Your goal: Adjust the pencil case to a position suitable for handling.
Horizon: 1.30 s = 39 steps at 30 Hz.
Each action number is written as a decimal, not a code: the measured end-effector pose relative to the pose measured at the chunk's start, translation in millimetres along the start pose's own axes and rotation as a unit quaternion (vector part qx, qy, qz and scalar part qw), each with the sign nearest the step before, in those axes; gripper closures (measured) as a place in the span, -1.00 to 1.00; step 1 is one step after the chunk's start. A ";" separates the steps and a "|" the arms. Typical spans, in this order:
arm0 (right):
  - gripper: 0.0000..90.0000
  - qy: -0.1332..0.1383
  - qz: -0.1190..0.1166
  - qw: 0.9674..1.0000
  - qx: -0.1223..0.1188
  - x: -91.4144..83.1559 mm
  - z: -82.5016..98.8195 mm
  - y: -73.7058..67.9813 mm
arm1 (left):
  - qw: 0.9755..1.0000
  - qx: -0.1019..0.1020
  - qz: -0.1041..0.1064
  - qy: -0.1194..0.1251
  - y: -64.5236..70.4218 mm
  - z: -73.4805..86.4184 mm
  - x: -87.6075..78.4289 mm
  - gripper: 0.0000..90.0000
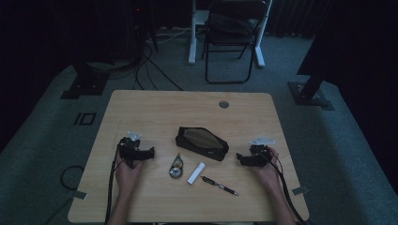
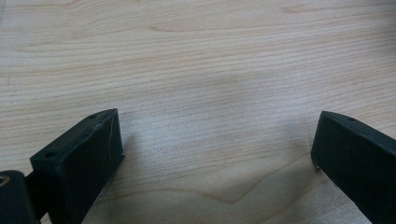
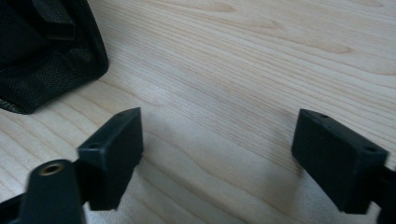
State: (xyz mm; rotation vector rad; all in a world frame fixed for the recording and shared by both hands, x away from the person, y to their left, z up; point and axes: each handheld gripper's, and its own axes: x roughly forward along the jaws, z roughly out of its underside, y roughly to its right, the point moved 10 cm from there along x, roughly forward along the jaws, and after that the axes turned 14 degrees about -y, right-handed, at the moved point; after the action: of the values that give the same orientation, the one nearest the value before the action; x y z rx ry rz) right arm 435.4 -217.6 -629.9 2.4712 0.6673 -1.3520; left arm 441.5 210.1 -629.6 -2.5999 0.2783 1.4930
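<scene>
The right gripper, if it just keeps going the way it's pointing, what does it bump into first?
Probably the black mesh pouch. The right gripper points left across the wooden table with its jaws open and nothing between them. In the right gripper view the pouch sits off to one side, so it might only clip the pouch's corner.

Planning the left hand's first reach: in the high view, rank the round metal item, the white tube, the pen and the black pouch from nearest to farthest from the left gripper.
From the left gripper:
1. Round metal item, just to its right, slightly nearer the person.
2. White tube and black pouch: too close to call; tube toward the person, pouch at table centre.
3. Pen, farthest right, by the front edge.
</scene>
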 end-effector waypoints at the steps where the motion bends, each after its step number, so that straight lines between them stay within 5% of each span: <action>1: -0.47 0.006 -0.001 1.000 -0.001 -2.4 -0.9 -0.5 | 1.000 0.000 0.000 0.000 0.0 0.0 0.0 -0.95; 8: -0.22 0.049 -0.027 0.998 -0.001 -22.0 -14.1 -11.0 | 1.000 0.001 0.000 0.000 0.2 0.0 0.0 -0.95; 22: -0.17 0.108 -0.032 0.993 -0.042 -61.1 -53.8 -38.8 | 1.000 0.003 0.001 0.000 0.7 0.1 -0.1 -0.95; 39: -0.17 0.104 -0.030 0.991 -0.082 -50.4 -88.5 -68.5 | 1.000 0.005 0.003 0.000 1.8 0.1 -0.1 -0.95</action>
State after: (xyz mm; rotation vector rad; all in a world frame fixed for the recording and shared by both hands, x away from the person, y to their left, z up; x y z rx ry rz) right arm 442.0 -134.9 -539.4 2.4948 0.8677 -1.0214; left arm 441.0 208.3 -629.6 -2.5934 0.2922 1.4902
